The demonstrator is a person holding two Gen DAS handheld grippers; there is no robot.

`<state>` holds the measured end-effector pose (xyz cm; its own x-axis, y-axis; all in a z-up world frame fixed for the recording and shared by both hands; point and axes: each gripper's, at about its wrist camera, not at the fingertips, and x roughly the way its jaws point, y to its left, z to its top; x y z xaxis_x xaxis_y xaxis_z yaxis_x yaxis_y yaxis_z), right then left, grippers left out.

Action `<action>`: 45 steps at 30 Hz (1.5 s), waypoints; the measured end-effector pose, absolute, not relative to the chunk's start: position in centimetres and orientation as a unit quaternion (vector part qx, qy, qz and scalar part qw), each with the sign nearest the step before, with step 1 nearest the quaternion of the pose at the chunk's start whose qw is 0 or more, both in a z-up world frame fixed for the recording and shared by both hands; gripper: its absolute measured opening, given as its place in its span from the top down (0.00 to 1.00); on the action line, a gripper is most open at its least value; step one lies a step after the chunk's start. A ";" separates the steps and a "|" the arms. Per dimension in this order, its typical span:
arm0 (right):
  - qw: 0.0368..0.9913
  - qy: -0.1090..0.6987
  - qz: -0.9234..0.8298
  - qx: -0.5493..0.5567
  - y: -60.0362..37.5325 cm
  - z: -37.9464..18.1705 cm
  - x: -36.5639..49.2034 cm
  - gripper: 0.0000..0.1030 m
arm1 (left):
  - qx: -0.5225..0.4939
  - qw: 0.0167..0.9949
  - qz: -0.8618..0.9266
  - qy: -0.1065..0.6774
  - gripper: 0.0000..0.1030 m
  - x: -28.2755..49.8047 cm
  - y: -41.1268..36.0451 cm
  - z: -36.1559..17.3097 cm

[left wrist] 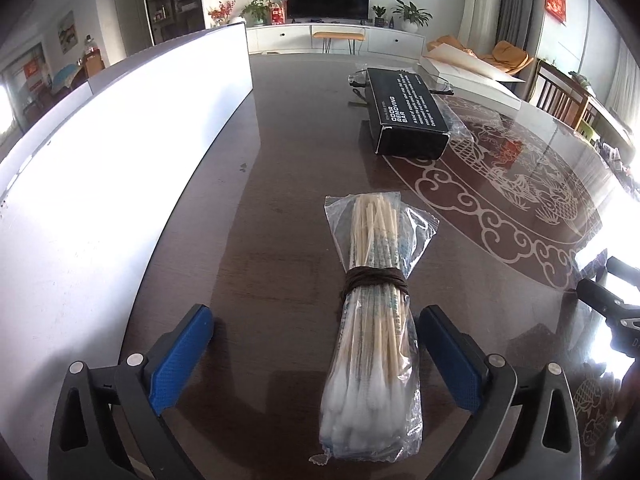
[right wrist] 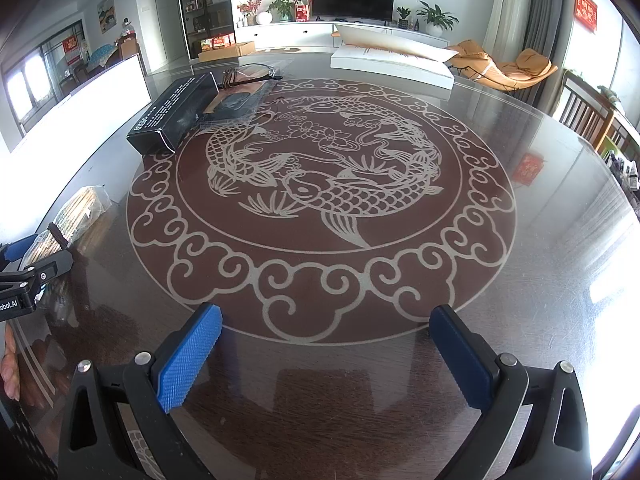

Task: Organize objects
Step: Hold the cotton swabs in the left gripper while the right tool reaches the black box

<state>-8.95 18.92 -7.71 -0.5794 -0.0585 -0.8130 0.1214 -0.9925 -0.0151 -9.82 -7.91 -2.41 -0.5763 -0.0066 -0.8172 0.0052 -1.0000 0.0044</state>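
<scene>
A clear bag of cotton swabs (left wrist: 374,320), tied round the middle with brown cord, lies on the dark table between the fingers of my left gripper (left wrist: 316,350). The jaws are open and stand apart from the bag on both sides. The bag also shows at the left edge of the right wrist view (right wrist: 76,210). A black box marked "odor removing bar" (left wrist: 406,114) lies farther back; it also shows in the right wrist view (right wrist: 176,114). My right gripper (right wrist: 326,354) is open and empty over the table's fish pattern (right wrist: 320,172).
A white box wall (left wrist: 132,140) runs along the left of the table. Glasses in clear wrap (right wrist: 248,76) lie behind the black box. A flat white box (right wrist: 394,64) sits at the far side. Chairs (right wrist: 588,116) stand to the right.
</scene>
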 end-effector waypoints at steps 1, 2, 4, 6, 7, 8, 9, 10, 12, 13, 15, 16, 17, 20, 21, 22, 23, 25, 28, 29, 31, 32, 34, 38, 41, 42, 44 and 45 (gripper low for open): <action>0.051 0.034 -0.888 0.456 18.9 -7.7 -9.0 0.00 | 0.460 0.003 -0.888 -0.001 0.00 -9.8 -7.9 -2.4; 0.051 0.034 -0.888 0.456 18.9 -7.7 -9.0 0.00 | 0.460 0.003 -0.888 -0.001 0.00 -9.8 -7.9 -2.4; 0.051 0.034 -0.888 0.456 18.9 -7.7 -9.0 0.00 | 0.460 0.003 -0.888 -0.001 0.00 -9.8 -7.9 -2.4; 0.051 0.034 -0.888 0.456 18.9 -7.7 -9.0 0.00 | 0.460 0.003 -0.888 -0.001 0.00 -9.8 -7.9 -2.4; 0.051 0.034 -0.888 0.456 18.9 -7.7 -9.0 0.00 | 0.460 0.003 -0.888 -0.001 0.00 -9.8 -7.9 -2.4; 0.051 0.034 -0.888 0.456 18.9 -7.7 -9.0 0.00 | 0.460 0.003 -0.888 -0.001 0.00 -9.8 -7.9 -2.4; 0.051 0.034 -0.888 0.456 18.9 -7.7 -9.0 0.00 | 0.460 0.003 -0.888 -0.001 0.00 -9.8 -7.9 -2.4; 0.051 0.035 -0.888 0.456 18.9 -7.7 -9.0 0.00 | 0.460 0.003 -0.888 -0.001 0.00 -9.8 -7.9 -2.4; 0.051 0.035 -0.888 0.456 18.9 -7.7 -8.9 0.00 | 0.460 0.003 -0.888 -0.001 0.00 -9.8 -7.9 -2.4; 0.051 0.035 -0.888 0.456 18.9 -7.7 -9.0 0.00 | 0.460 0.003 -0.888 -0.001 0.00 -9.8 -7.9 -2.4; 0.051 0.035 -0.888 0.456 18.9 -7.7 -8.9 0.00 | 0.460 0.003 -0.888 -0.001 0.00 -9.8 -7.9 -2.4; 0.051 0.035 -0.888 0.456 18.9 -7.7 -8.9 0.00 | 0.460 0.003 -0.888 -0.001 0.00 -9.8 -8.0 -2.4; 0.051 0.035 -0.888 0.456 18.9 -7.7 -8.9 0.00 | 0.460 0.003 -0.888 -0.001 0.00 -9.8 -7.9 -2.4; 0.051 0.035 -0.888 0.456 18.9 -7.7 -8.9 0.00 | 0.460 0.002 -0.888 -0.001 0.00 -9.8 -8.0 -2.5; 0.051 0.035 -0.888 0.456 18.9 -7.7 -8.9 0.00 | 0.460 0.002 -0.888 -0.001 0.00 -9.8 -8.0 -2.5; 0.051 0.035 -0.888 0.456 18.9 -7.7 -8.9 0.00 | 0.460 0.002 -0.888 -0.001 0.00 -9.8 -8.0 -2.5; 0.051 0.035 -0.888 0.456 18.9 -7.7 -8.9 0.00 | 0.460 0.002 -0.888 -0.001 0.00 -9.8 -8.0 -2.5; 0.051 0.035 -0.888 0.456 18.9 -7.7 -8.9 0.00 | 0.460 0.002 -0.888 -0.001 0.00 -9.8 -8.0 -2.5; 0.051 0.035 -0.888 0.456 18.9 -7.7 -8.9 0.00 | 0.460 0.002 -0.888 -0.001 0.00 -9.8 -8.0 -2.5; 0.051 0.035 -0.888 0.456 18.9 -7.7 -8.9 0.00 | 0.460 0.002 -0.888 -0.001 0.00 -9.7 -8.0 -2.5; 0.051 0.035 -0.888 0.456 18.9 -7.7 -8.9 0.00 | 0.460 0.002 -0.888 -0.001 0.00 -9.8 -8.0 -2.4; 0.051 0.035 -0.888 0.456 18.9 -7.7 -8.9 0.00 | 0.460 0.002 -0.888 -0.001 0.00 -9.8 -8.0 -2.4; 0.051 0.035 -0.888 0.456 18.9 -7.7 -8.9 0.00 | 0.460 0.002 -0.888 -0.001 0.00 -9.8 -8.0 -2.5; 0.051 0.034 -0.888 0.455 18.9 -7.7 -9.0 0.00 | 0.460 -0.001 -0.888 0.000 0.00 -9.8 -8.0 -2.4; 0.068 0.050 -0.889 0.451 17.9 -7.1 -9.9 0.00 | 0.460 -0.001 -0.888 0.000 0.00 -9.8 -7.9 -2.4; 0.076 0.057 -0.891 0.445 17.0 -6.3 -10.7 0.00 | 0.460 -0.001 -0.888 0.000 0.00 -9.8 -7.9 -2.4; 0.105 0.050 -0.894 0.433 14.8 -4.5 -12.6 0.00 | 0.460 -0.001 -0.888 -0.001 0.00 -9.8 -7.9 -2.4; 0.126 0.040 -0.894 0.428 13.2 -3.3 -14.1 0.00 | 0.460 -0.001 -0.888 -0.001 0.00 -9.9 -7.8 -2.3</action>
